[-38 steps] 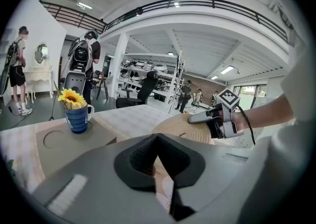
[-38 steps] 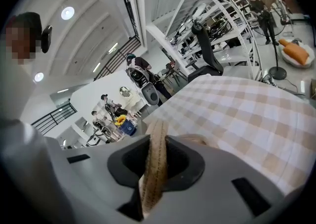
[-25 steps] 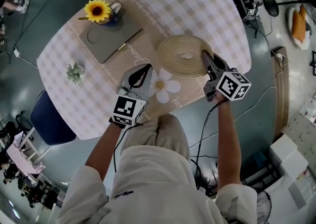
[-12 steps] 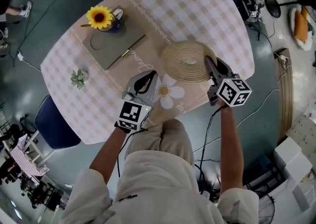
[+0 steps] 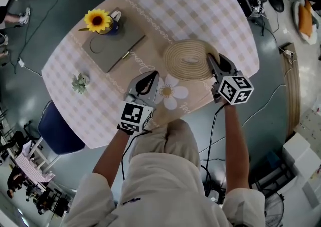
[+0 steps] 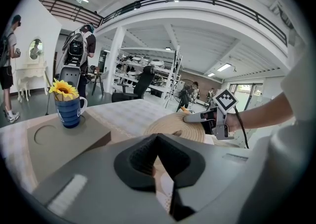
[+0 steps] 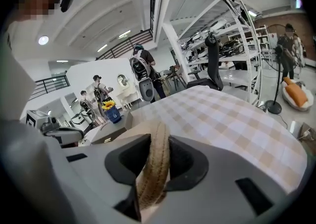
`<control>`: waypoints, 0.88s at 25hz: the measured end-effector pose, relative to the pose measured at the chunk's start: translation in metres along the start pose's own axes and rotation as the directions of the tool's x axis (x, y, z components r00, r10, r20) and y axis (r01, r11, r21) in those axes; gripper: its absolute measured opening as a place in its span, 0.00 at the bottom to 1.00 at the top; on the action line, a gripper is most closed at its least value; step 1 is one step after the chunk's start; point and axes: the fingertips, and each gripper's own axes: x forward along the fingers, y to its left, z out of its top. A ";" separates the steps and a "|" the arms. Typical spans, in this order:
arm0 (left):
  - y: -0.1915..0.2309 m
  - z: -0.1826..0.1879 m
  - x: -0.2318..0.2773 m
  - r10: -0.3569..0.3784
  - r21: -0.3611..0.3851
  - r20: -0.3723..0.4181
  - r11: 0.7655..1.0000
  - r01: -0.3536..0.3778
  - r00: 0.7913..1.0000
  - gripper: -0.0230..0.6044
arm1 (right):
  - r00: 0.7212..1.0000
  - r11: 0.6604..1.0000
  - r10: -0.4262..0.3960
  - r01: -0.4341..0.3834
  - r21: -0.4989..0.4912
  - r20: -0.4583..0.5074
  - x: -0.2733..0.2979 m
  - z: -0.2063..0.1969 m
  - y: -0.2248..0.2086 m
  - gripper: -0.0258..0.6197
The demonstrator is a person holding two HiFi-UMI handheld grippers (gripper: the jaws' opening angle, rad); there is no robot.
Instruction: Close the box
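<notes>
Right gripper (image 5: 214, 64): my jaws have just been opening and stand slack around the woven mat's (image 5: 188, 59) rim, at the table's (image 5: 200, 5) near right edge.
Left gripper (image 5: 145, 81): closed on nothing, above the near edge.
Box (image 5: 113, 50): grey, flat, toward the far left corner, mug (image 5: 108, 23) on it.
Meaning: I'm letting the mat go; the box looks already shut.

My head camera looks steeply down from well above my left gripper (image 5: 152, 74) and right gripper (image 5: 210, 60), each gripper's own camera peers from close behind its jaws low across the table (image 5: 200, 0), and all three views share the woven mat (image 5: 188, 60) and sunflower mug (image 5: 103, 20).
</notes>
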 end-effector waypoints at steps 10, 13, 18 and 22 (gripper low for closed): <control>-0.001 -0.001 0.001 -0.005 -0.009 0.001 1.000 0.005 1.000 0.04 | 0.999 0.993 -0.044 0.045 -0.105 0.005 0.003 -0.004 -0.004 0.21; -0.001 -0.002 0.002 -0.007 -0.009 -0.001 1.000 0.007 1.000 0.04 | 0.998 0.989 -0.057 0.057 -0.138 0.001 0.006 -0.005 -0.006 0.22; -0.001 -0.004 0.003 -0.012 -0.014 -0.004 1.000 0.012 1.000 0.04 | 0.997 0.981 -0.083 0.082 -0.174 0.003 0.008 -0.009 -0.011 0.23; 0.001 -0.004 0.003 -0.015 -0.011 -0.008 1.000 0.015 1.000 0.04 | 0.994 0.970 -0.107 0.108 -0.218 0.016 0.012 -0.009 -0.010 0.25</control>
